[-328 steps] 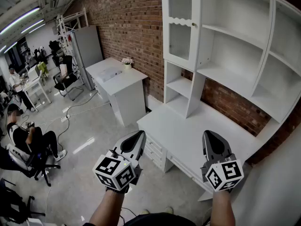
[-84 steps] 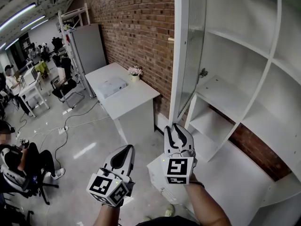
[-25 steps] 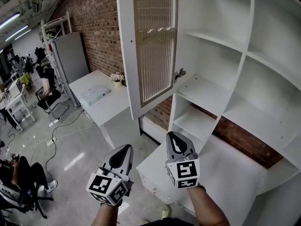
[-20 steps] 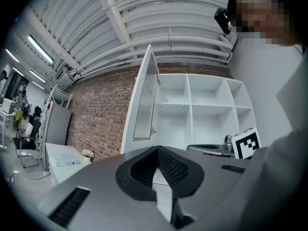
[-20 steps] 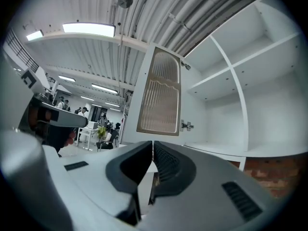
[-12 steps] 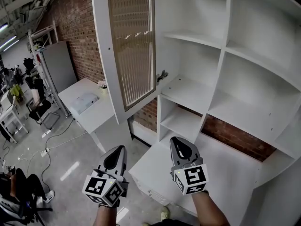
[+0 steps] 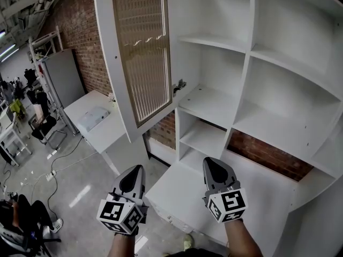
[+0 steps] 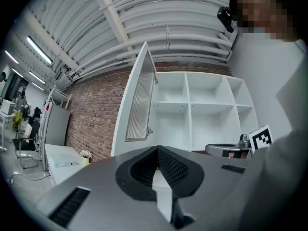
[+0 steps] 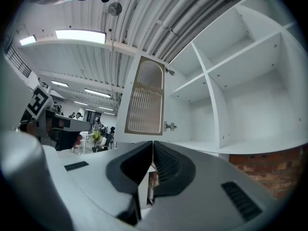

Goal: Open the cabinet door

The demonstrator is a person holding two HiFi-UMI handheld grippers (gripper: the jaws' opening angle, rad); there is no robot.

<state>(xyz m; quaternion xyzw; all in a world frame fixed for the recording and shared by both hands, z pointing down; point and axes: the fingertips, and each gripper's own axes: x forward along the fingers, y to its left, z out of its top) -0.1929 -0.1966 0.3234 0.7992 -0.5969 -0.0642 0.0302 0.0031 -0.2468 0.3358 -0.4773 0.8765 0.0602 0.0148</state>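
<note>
The white cabinet door (image 7: 138, 52) with its ribbed glass panel stands swung wide open to the left, hinged to the white shelf unit (image 7: 249, 63); the door shows too in the left gripper view (image 8: 139, 105) and the right gripper view (image 9: 144, 102). The shelves behind it are bare. My left gripper (image 7: 134, 175) hangs low at the left, jaws shut and empty. My right gripper (image 7: 214, 169) is low in the middle, over the white desk (image 7: 182, 189), apart from the door, jaws shut on nothing.
A brick wall (image 7: 80, 20) runs behind the shelf unit. A second white desk (image 7: 99, 123) with a white box and a small flower pot stands to the left. Further left are a grey cabinet (image 7: 60, 74), office chairs and seated people.
The right gripper has drawn back to the right and down, away from the door. The door now stands wide open at the left. The left gripper has barely shifted.
</note>
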